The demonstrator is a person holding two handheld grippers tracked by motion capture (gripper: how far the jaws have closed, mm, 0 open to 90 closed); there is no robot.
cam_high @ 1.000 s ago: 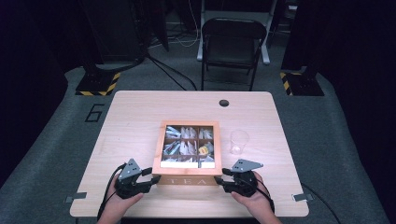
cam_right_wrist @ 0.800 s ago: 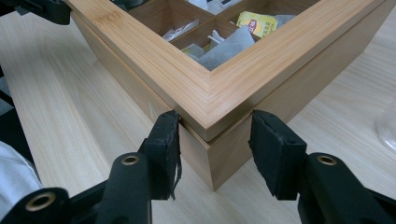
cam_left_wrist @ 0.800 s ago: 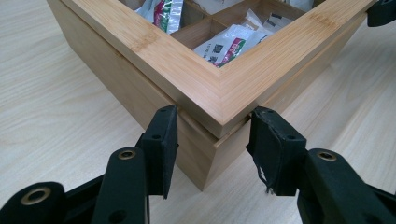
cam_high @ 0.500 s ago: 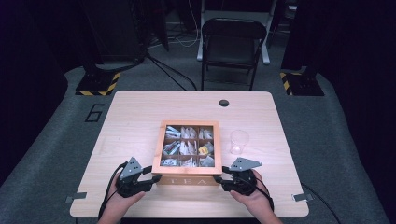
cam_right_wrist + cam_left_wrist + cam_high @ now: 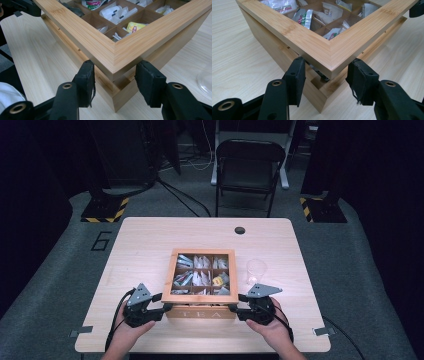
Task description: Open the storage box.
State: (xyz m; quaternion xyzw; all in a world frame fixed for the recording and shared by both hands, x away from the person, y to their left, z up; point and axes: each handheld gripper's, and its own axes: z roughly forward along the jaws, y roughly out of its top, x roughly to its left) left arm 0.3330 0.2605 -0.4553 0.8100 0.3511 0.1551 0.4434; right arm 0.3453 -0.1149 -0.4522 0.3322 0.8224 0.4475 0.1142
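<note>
I am straddling the rigid bamboo tea box (image 5: 202, 279) lid's front corners (image 5: 331, 65), both jaws half-open, the left gripper's (image 5: 325, 78) just widening. The hinged lid probably lifts lightly there.

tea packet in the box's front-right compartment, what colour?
Yellow, with a small red mark: the tea packet shows best in the right gripper view, inside the wooden box.

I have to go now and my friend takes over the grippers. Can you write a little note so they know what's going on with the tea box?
Left gripper: jaws have just been opening, either side of the lid's near left corner, not pressing.
Right gripper: open around the near right corner.
Tea box: mid-table, tea bags inside, plastic cup to its right.
Done: lid lifted slightly at the front.
Left: probably regrip and open it fully.
</note>
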